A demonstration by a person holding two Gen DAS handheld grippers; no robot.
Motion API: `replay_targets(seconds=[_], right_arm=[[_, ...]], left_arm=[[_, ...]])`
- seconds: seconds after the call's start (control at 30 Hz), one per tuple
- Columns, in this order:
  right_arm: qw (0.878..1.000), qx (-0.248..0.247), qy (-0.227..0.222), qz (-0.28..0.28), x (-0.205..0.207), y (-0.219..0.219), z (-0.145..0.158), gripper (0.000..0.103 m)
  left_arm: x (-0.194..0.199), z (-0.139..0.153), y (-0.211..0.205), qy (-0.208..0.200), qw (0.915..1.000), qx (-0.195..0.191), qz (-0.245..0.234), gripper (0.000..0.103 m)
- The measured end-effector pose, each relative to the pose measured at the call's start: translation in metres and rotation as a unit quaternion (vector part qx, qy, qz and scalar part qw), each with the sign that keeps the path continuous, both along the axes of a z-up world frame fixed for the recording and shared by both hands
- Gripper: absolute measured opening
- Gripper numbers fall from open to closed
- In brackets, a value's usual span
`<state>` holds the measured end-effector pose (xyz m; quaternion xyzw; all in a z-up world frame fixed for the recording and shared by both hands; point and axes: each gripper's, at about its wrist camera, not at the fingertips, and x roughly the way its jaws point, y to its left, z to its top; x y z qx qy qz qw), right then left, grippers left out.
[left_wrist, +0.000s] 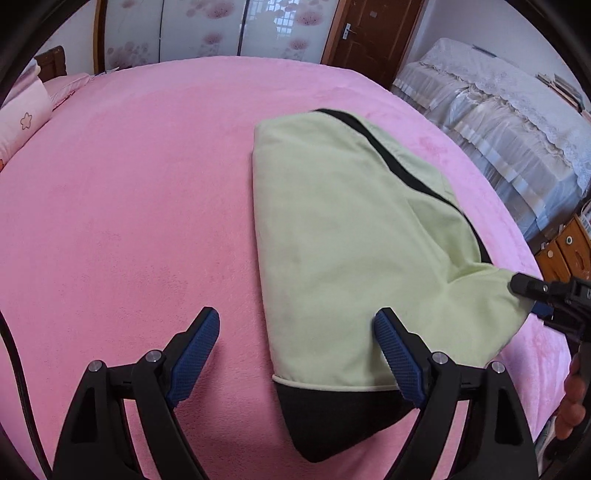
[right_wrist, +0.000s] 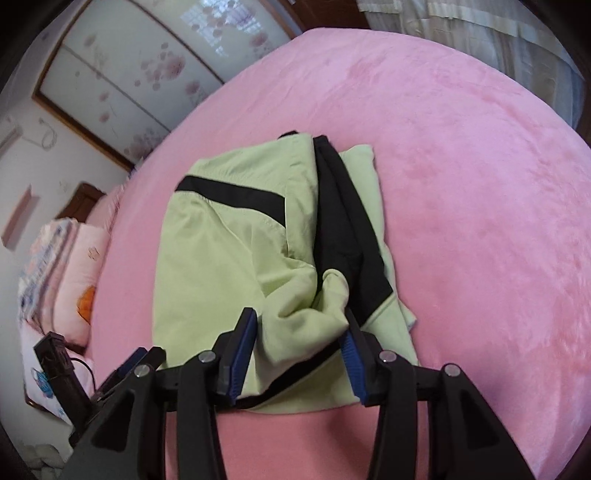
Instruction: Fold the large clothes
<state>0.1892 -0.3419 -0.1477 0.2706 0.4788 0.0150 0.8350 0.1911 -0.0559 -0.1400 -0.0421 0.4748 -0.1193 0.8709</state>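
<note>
Setting: bed (left_wrist: 129, 192) under a pink fleece cover; wardrobe (left_wrist: 207, 29) with flowered sliding doors behind it, brown door (left_wrist: 369, 33) to one side.
Garment: pale green jacket (left_wrist: 343, 236) with black trim, lying folded on the bed, right of centre in the left wrist view; black hem band at the near edge.
Garment, right wrist view: the jacket (right_wrist: 221, 266) shows a black stripe across the top layer and a black panel down the fold; a bunched green fold lies nearest the camera.
Left gripper (left_wrist: 297, 326): jaws wide apart, nothing between them; one blue pad over bare cover, the other over the jacket's near edge; contact with the cloth cannot be told.
Right gripper (right_wrist: 299, 326): jaws partly apart; the bunched fold sits between the pads, not visibly pinched.
Right gripper, from the left: at the jacket's right corner (left_wrist: 535, 299), a hand (left_wrist: 572, 398) on its handle.
Pillows: pink pillows (right_wrist: 74, 273) at the head of the bed, well apart from the jacket.
</note>
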Motion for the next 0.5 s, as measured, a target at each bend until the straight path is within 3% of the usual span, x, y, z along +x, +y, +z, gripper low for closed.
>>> replay_targets(seconds=[0.2, 0.27, 0.3, 0.5], right_arm=[[0.998, -0.057, 0.033, 0.018, 0.019, 0.004, -0.01, 0.045], [0.996, -0.076, 0.019, 0.032, 0.015, 0.005, -0.01, 0.029], [0.995, -0.087, 0.013, 0.039, 0.012, 0.006, -0.01, 0.01], [0.996, -0.07, -0.057, 0.007, -0.032, -0.007, 0.002, 0.005]], left_arm=[[-0.002, -0.008, -0.007, -0.001, 0.9999, -0.001, -0.013, 0.085], [-0.001, -0.01, -0.014, -0.004, 0.9998, 0.005, -0.018, 0.085], [-0.001, -0.01, -0.016, -0.003, 0.9998, 0.007, -0.02, 0.085], [-0.005, -0.006, -0.028, -0.003, 0.9996, 0.004, -0.029, 0.085]])
